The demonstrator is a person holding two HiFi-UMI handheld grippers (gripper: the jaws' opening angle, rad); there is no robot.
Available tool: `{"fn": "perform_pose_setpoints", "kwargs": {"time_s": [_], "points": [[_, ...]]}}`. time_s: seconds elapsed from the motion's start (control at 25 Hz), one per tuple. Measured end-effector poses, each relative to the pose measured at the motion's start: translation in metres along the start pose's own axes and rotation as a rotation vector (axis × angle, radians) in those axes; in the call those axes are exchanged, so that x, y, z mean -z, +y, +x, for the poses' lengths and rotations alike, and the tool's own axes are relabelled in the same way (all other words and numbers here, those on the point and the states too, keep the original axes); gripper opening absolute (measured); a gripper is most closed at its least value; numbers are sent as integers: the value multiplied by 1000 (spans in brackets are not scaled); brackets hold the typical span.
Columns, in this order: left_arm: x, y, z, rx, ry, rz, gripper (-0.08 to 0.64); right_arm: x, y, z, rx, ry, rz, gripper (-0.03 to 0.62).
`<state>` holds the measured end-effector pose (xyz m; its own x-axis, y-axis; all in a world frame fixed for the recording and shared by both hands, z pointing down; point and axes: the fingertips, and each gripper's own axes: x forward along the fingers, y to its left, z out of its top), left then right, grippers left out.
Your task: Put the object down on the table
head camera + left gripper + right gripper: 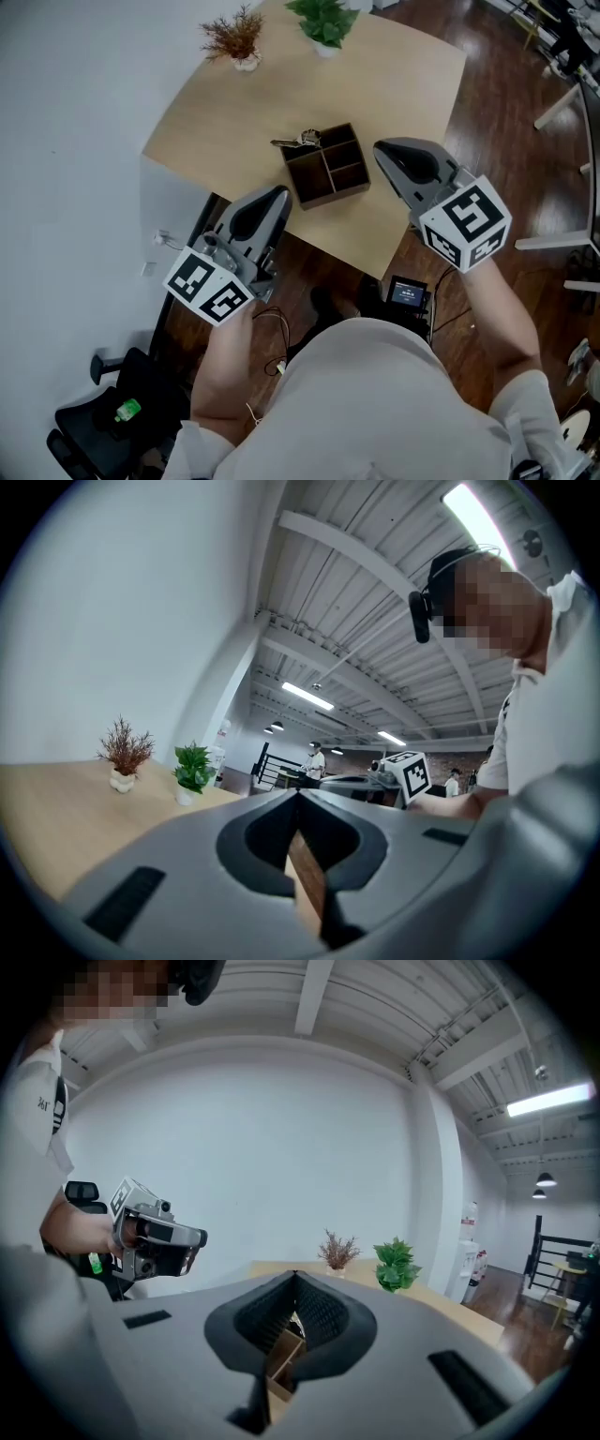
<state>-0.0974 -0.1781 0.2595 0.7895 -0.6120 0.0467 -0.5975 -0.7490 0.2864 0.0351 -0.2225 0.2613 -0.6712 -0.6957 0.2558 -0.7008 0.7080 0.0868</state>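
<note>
Below, a pale wooden table [394, 84] carried a dark brown wooden organiser box [328, 175] with open compartments, set close to the table's near edge. A small bunch of metal keys [298, 141] lay at the box's far left corner, touching its rim, with one key reaching out over the table top. Neither gripper touched it.

The left gripper [281, 193] hovered just beside the box's left side, its fingers pressed together with nothing between them. In its own view only a strip of wooden edge showed through the hollow behind the tips. The right gripper [380, 148] hung just to the right of the box, its fingers likewise closed and empty, and the box's compartments showed through its hollow.

On the far side of the table stood a reddish-brown dried plant [234, 39] in a small white pot and a green leafy plant [323, 21], near each other.
</note>
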Motion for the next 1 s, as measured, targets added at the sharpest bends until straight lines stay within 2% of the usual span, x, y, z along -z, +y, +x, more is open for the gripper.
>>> {"fn": "perform_pose_setpoints", "kwargs": {"time_s": [0.2,0.6,1.0], "points": [[7,-9,-15,-15,-2,-25,0,8,9,-26,31,-3,36,3],[38,-35,-26,-1,32,-76,0,50,20,-71,82,14,203,3],[78,-58,-38,30,90,-153,0,72,40,-83,79,39,246,3]]}}
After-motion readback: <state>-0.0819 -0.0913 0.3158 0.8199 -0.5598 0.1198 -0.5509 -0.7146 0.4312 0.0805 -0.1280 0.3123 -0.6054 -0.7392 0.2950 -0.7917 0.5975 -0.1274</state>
